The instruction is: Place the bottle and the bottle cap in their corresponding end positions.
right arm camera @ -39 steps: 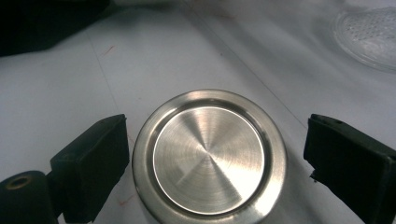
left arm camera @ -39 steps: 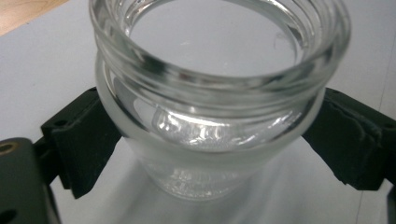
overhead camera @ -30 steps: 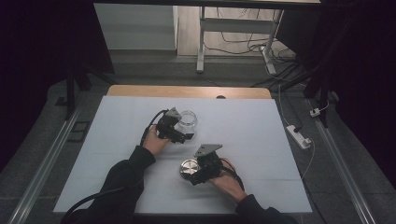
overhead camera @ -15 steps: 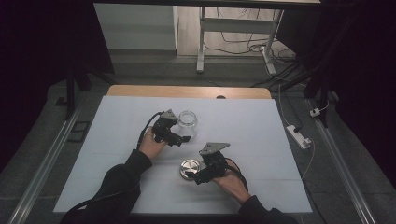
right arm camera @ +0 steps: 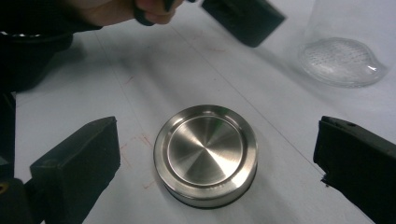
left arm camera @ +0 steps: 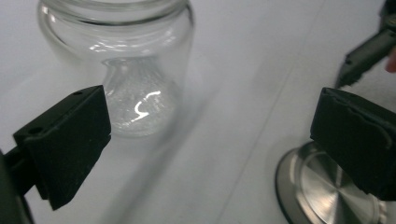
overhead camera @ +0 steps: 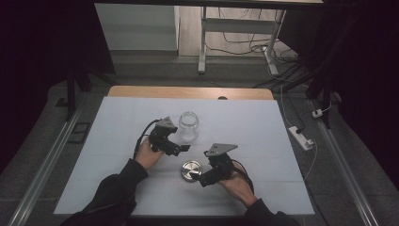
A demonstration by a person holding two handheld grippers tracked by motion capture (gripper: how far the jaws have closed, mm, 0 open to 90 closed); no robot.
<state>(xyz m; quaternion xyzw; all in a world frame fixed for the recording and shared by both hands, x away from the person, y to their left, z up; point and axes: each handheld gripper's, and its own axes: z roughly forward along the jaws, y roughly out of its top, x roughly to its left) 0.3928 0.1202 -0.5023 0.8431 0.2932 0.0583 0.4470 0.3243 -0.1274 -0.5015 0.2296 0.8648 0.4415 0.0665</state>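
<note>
Standing upright on the white bench point(overhead camera: 117, 122), the glass jar point(overhead camera: 188, 126) sits open-mouthed near the middle, a little toward the far side. The left tongs point(overhead camera: 181, 149) hover just to its near left, pointing rightward, and nothing lies between their jaws; they have just finished spreading wide. In the left gripper view the jar point(left arm camera: 122, 70) stands beyond the left jaw, apart from it, with bare bench surface in the gap between the two jaws.

The round metal lid point(overhead camera: 190, 170) lies flat on the bench, nearer the person than the jar and slightly to its right, well clear of it. The right tongs point(overhead camera: 196, 178) sit just to the near right of the lid, held low over the bench. In the right gripper view the lid point(right arm camera: 206, 154) rests between the two black jaws, and neither pad touches it; bench shows on both sides of its rim. These jaws too have just been opening and now stand wide apart, gripping nothing.
</note>
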